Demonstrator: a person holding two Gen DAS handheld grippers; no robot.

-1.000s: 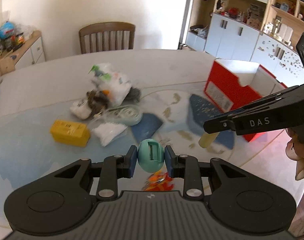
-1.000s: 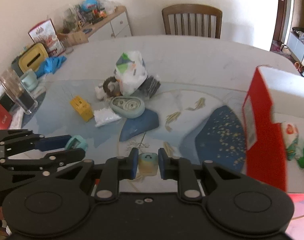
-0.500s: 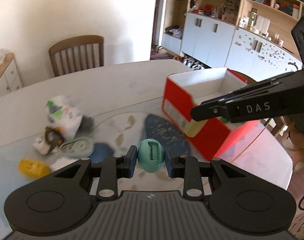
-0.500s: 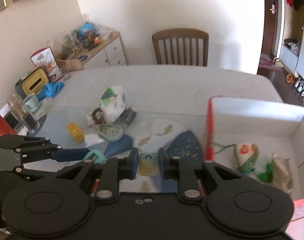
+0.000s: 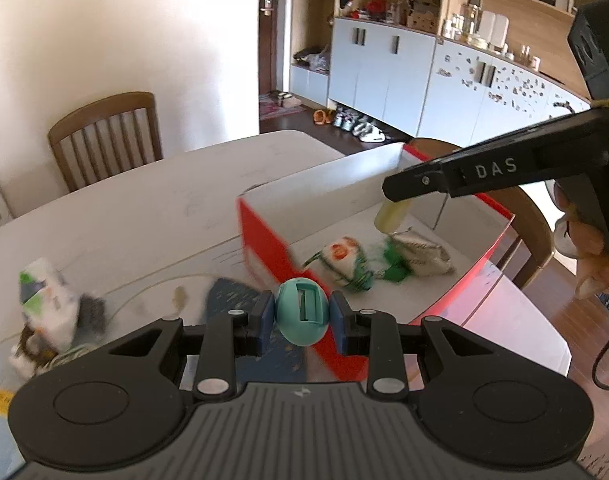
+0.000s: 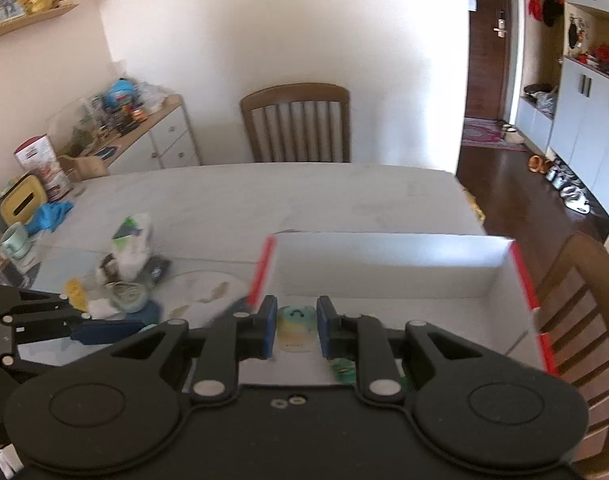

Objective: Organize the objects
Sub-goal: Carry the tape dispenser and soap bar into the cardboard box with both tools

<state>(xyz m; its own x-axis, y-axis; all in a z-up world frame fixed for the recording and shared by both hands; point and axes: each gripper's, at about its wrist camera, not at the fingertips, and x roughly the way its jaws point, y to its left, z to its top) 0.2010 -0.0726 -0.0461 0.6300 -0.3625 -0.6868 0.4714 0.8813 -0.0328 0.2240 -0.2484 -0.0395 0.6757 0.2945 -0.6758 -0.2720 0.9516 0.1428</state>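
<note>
My left gripper is shut on a teal egg-shaped object with a slot in its front, held in the air near the left corner of a red box with white inner walls. My right gripper is shut on a small yellow-green block with a smiley mark, over the box. In the left wrist view the right gripper reaches over the box with the pale block hanging from its tip. Several packets lie on the box floor.
A pile of loose items, with a white bag, a round teal dish and a yellow box, lies on the table left of the red box. Wooden chairs stand at the far side and at right.
Both grippers have swung right and risen, from over the pile and blue mat to the red box. Each keeps hold of its object.
</note>
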